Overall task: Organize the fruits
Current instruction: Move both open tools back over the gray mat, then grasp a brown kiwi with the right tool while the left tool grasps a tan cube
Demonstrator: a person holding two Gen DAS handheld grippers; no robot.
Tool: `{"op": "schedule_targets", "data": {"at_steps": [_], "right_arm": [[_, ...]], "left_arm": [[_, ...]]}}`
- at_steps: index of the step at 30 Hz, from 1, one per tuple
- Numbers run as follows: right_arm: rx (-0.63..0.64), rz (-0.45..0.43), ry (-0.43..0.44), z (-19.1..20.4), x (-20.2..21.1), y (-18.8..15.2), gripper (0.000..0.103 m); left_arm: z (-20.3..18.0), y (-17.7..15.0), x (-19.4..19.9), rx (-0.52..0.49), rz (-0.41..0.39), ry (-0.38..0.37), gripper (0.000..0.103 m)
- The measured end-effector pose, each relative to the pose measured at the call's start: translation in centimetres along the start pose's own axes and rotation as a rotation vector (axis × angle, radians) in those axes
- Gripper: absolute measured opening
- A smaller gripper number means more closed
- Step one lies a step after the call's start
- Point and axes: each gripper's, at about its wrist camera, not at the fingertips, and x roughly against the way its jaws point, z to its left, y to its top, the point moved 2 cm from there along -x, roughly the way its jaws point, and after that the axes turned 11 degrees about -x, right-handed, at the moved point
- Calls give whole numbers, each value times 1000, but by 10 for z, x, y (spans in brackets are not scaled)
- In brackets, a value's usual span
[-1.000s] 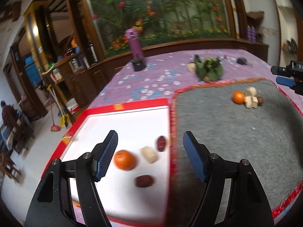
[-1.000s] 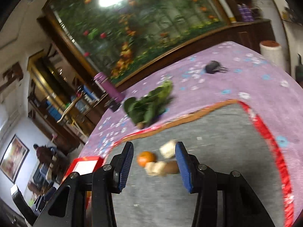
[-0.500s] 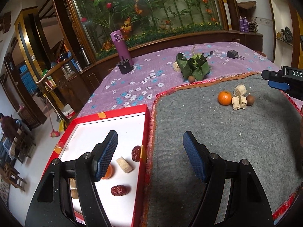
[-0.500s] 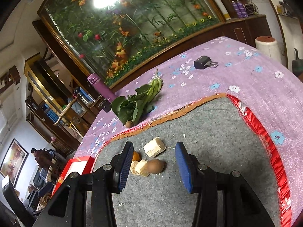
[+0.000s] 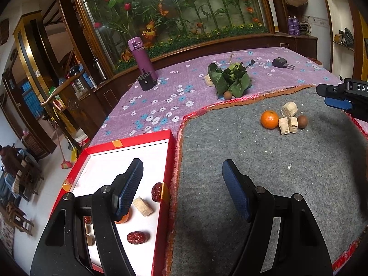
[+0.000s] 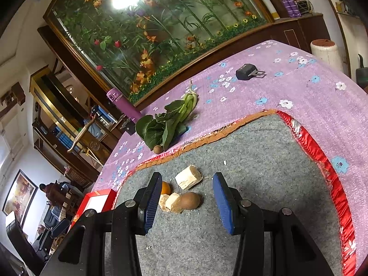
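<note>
Right gripper (image 6: 186, 201) is wide, nothing held, hovering low over the fruit pile on the grey mat (image 6: 264, 161). Left gripper (image 5: 181, 191) is also wide and empty, straddling the edge between the red tray (image 5: 171, 151) and the mat.

The pile sits between your right jaws: brown fruit (image 6: 189, 200) nearest, two pale chunks (image 6: 171, 203) touching its left side, a bigger pale block (image 6: 189, 176) just behind, and the orange (image 6: 165, 188) half hidden by the left finger.

The step looks like picking the brown fruit for the tray.
- Everything is touching. If you close as you stand, you'll likely trap the chunks too.
- Shift right so the left finger lands between the fruit and the chunks, or come at it from the near side.
- Drop until the pads straddle the fruit's widest part, then close slowly. It's round and smooth, so it may squirt out.

Orientation: the brown fruit is slightly oval, with its long axis roughly left-right across the right view. Grip across the short axis if you can rotate. The big block lies with its long axis running diagonally, its far end up-right.

The tray already holds two dates (image 5: 137, 237), a pale chunk (image 5: 143, 206) and an orange partly behind the left finger. Keep the left gripper clear of the drop zone.
</note>
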Motion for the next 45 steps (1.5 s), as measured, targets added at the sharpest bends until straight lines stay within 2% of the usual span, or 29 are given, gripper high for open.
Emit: {"op": "schedule_targets", "data": {"at_steps": [3, 8, 14, 17, 21, 26, 29, 31, 34, 38, 41, 43, 45], "right_arm": [[-14, 7, -21, -4, -2, 1, 45], [-71, 28, -77, -18, -8, 3, 45], [-43, 83, -60, -12, -18, -3, 45], [17, 127, -87, -4, -29, -11, 45], [139, 174, -181, 8, -48, -24, 44], [292, 168, -298, 22, -63, -30, 42], [410, 172, -380, 30, -75, -32, 34], [454, 163, -400, 30, -79, -33, 26], [402, 165, -345, 24, -76, -25, 26], [210, 151, -228, 1, -61, -2, 26], [68, 134, -130, -12, -48, 14, 26], [-1, 128, -114, -22, -44, 21, 26], [-48, 134, -140, -30, -46, 24, 26]], "left_arm": [[-3, 0, -2, -5, 7, -7, 72], [-22, -2, -11, -37, 34, -77, 72], [-40, -4, -15, -63, 53, -148, 72], [-39, -4, -15, -59, 53, -151, 72], [-31, -6, -16, -43, 57, -148, 72], [-26, -9, -19, -32, 66, -151, 72], [-26, -9, -21, -27, 70, -169, 72], [-27, -6, -22, -23, 73, -193, 72], [-32, 4, -22, -22, 72, -239, 72], [-47, 25, -24, -24, 53, -300, 72], [-62, 41, -38, -28, 73, -335, 72], [-75, 49, -53, -49, 104, -350, 72], [-83, 52, -66, -60, 146, -360, 72]]}}
